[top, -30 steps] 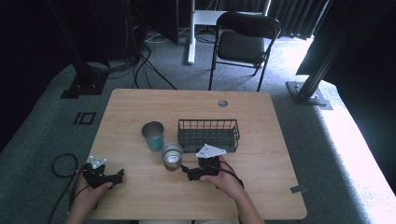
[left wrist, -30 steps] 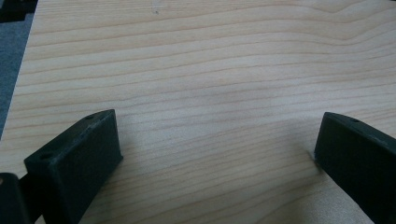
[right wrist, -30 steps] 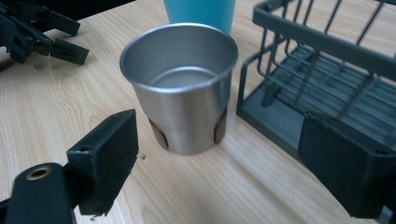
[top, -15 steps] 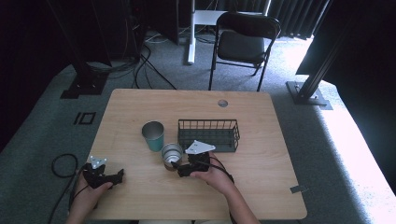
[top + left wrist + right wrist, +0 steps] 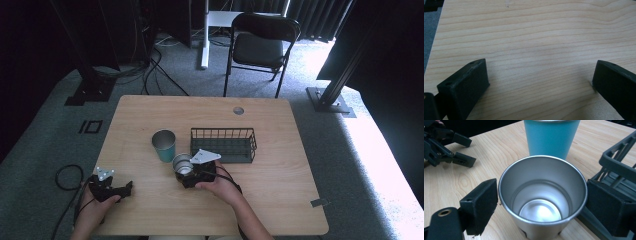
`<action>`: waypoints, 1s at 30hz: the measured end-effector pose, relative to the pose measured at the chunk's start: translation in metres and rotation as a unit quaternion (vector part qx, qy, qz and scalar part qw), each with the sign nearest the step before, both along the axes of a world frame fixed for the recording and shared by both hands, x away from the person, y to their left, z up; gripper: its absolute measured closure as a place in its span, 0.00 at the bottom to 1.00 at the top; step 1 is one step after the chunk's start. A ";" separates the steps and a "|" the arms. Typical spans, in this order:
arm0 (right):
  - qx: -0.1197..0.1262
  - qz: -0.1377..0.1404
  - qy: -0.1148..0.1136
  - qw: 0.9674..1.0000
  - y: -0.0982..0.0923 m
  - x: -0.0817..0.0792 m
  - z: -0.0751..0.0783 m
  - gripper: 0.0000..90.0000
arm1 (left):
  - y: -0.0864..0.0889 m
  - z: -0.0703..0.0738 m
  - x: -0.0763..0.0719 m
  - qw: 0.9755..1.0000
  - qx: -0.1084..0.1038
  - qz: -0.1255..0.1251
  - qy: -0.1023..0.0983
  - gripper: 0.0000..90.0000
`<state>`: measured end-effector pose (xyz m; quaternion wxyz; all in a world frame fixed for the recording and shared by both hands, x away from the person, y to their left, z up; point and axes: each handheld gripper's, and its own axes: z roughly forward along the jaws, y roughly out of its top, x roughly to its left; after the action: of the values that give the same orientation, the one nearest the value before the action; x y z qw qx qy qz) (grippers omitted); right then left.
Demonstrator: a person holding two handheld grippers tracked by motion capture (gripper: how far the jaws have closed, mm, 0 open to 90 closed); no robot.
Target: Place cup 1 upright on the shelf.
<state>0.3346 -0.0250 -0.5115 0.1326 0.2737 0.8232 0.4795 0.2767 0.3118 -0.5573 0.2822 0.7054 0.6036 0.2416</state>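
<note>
Both black jaws of the right gripper [image 5: 541, 202] are closing squarely around the upright silver metal cup [image 5: 541, 197], needing a firm mid-wall squeeze clear of the teal tumbler [image 5: 551, 137] and black wire basket [image 5: 619, 162], while the left gripper [image 5: 539, 85] is resting agape on the wooden table [image 5: 536, 37].

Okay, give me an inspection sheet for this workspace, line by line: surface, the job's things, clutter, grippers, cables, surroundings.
Surface: wooden table, pale grain, round grommet hole near its far edge.
Job's things: steel cup upright and empty, between the jaws of the right hand-held gripper; teal cup upright just behind it; black wire basket to its right, contents not clear.
Clutter: nothing seen.
Grippers: right one's pads sit at the steel cup's rim on both sides, contact uncertain; left hand-held gripper near the table's left front corner, jaws wide apart over bare wood.
Cables: one coils on the floor by the left hand; more run under the far desk.
Surroundings: grey carpet, black folding chair, dark curtains.
</note>
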 end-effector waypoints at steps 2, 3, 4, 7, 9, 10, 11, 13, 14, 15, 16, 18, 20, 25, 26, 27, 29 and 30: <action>0.001 -0.001 0.002 1.000 0.002 0.001 -0.001 0.13 | 0.000 0.000 0.000 1.000 0.000 0.000 0.000 0.01; -0.001 0.000 0.003 1.000 0.003 0.002 -0.002 0.13 | 0.000 0.000 0.000 1.000 0.000 0.000 0.000 0.01; -0.001 -0.001 0.002 1.000 0.005 0.003 -0.002 0.13 | 0.000 0.000 0.000 1.000 0.001 -0.001 0.001 0.01; -0.003 0.000 0.002 1.000 0.008 0.004 -0.003 0.13 | 0.000 0.000 0.000 1.000 0.001 -0.001 0.001 0.01; -0.004 0.001 0.001 1.000 0.010 0.005 -0.004 0.13 | 0.000 0.000 0.000 1.000 0.001 -0.001 0.001 0.01; -0.005 0.000 0.001 1.000 0.011 0.006 -0.004 0.13 | 0.000 0.000 0.000 1.000 0.001 -0.001 0.001 0.01; -0.006 0.000 0.000 1.000 0.012 0.006 -0.004 0.13 | 0.000 0.000 0.000 1.000 0.001 -0.001 0.001 0.01; -0.008 -0.001 -0.001 1.000 0.014 0.007 -0.004 0.13 | 0.000 0.000 0.000 1.000 0.001 -0.001 0.001 0.01; -0.009 -0.002 -0.002 1.000 0.015 0.007 -0.004 0.13 | 0.000 0.000 0.000 1.000 0.001 -0.001 0.001 0.01; -0.008 -0.003 -0.002 1.000 0.016 0.007 -0.005 0.13 | 0.000 0.000 0.000 1.000 0.001 -0.001 0.001 0.01; -0.008 -0.002 -0.003 1.000 0.017 0.007 -0.005 0.13 | 0.000 0.000 0.000 1.000 0.001 -0.001 0.001 0.01; -0.010 -0.003 -0.003 1.000 0.020 0.007 -0.006 0.13 | 0.000 0.000 0.000 1.000 0.001 -0.001 0.001 0.01; -0.013 -0.004 -0.004 1.000 0.023 0.007 -0.007 0.13 | 0.000 0.000 0.000 1.000 0.001 -0.001 0.001 0.01; -0.018 -0.006 -0.002 1.000 0.028 0.007 -0.009 0.14 | 0.000 0.000 0.000 1.000 0.001 -0.001 0.001 0.01; -0.018 -0.007 -0.001 1.000 0.028 0.008 -0.010 0.14 | 0.000 0.000 0.000 1.000 0.001 -0.001 0.001 0.01; -0.017 -0.007 -0.001 1.000 0.028 0.008 -0.010 0.14 | 0.000 0.000 0.000 1.000 0.001 -0.001 0.001 0.01; -0.017 -0.006 -0.004 1.000 0.028 0.007 -0.010 0.14 | 0.000 0.000 0.000 1.000 0.001 -0.001 0.001 0.01; -0.014 -0.010 -0.002 1.000 0.029 0.007 -0.010 0.14 | 0.000 0.000 0.000 1.000 0.001 -0.001 0.001 0.01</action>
<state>0.3421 0.0038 -0.5211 0.1425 0.2790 0.8270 0.4667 0.2766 0.3120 -0.5572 0.2811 0.7063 0.6032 0.2413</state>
